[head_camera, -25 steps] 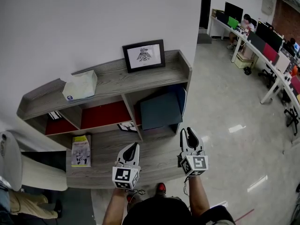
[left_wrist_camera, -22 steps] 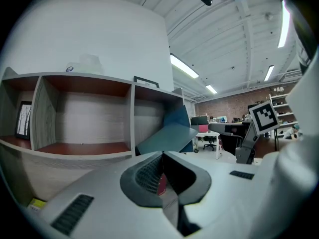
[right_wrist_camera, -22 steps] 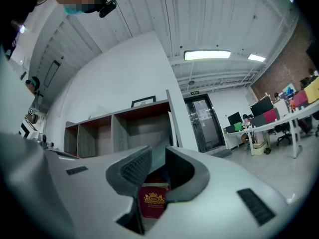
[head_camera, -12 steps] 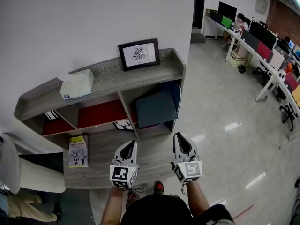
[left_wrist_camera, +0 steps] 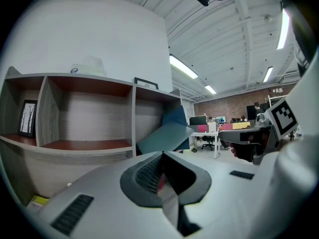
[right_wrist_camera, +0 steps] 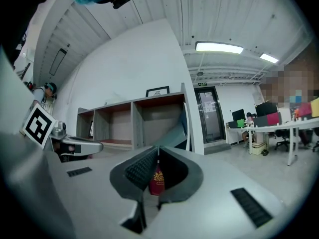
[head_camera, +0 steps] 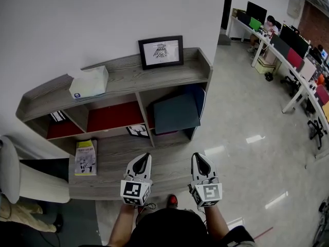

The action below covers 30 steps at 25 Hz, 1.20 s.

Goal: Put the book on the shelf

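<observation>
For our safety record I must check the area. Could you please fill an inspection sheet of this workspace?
Surface: grey wooden shelf, open compartments.
Job's things: dark teal book leans tilted in the right compartment; yellow book lies flat on the lower ledge, left end.
Clutter: tissue box and picture frame on the top board.
Grippers: left hand-held gripper shut, no book; right hand-held gripper has just been closing, jaws together, no book between them.
Cables: nothing seen.
Surroundings: glossy floor; desks with monitors at right.
</observation>
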Each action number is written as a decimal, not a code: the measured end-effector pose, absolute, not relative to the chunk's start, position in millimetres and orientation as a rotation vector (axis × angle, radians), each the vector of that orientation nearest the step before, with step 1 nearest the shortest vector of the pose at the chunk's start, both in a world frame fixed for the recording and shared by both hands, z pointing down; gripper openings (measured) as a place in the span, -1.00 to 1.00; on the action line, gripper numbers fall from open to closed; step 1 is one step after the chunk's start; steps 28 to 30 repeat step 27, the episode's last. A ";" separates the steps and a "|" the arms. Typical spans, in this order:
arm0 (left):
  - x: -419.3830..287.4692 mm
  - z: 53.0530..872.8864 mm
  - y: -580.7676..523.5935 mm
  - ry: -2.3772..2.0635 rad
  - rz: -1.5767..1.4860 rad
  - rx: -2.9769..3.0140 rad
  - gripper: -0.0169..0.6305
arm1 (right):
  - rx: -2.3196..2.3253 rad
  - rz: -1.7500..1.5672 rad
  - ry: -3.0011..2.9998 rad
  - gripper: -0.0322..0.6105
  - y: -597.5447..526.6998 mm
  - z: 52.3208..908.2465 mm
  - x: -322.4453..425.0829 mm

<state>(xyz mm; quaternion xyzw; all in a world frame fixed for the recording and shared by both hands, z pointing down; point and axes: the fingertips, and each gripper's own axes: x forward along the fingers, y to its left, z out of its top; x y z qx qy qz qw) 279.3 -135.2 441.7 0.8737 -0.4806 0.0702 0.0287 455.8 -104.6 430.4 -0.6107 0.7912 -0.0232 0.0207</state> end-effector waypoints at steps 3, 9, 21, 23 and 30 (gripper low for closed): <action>277.3 444.6 -131.7 -1.485 0.221 2.684 -0.92 | -1.889 -0.093 2.464 -0.79 -100.0 436.3 454.1; 274.9 448.1 -127.7 -1.488 0.229 2.674 -0.92 | -1.887 -0.129 2.477 -0.79 -98.0 448.1 452.9; 273.3 449.2 -124.4 -1.492 0.231 2.665 -0.92 | -1.874 -0.132 2.493 -0.79 -95.9 452.5 450.8; 273.2 450.3 -124.0 -1.491 0.234 2.663 -0.92 | -1.874 -0.135 2.498 -0.79 -95.8 454.3 450.5; 274.9 450.6 -122.1 -1.484 0.237 2.664 -0.92 | -1.876 -0.145 2.498 -0.79 -95.2 454.9 451.4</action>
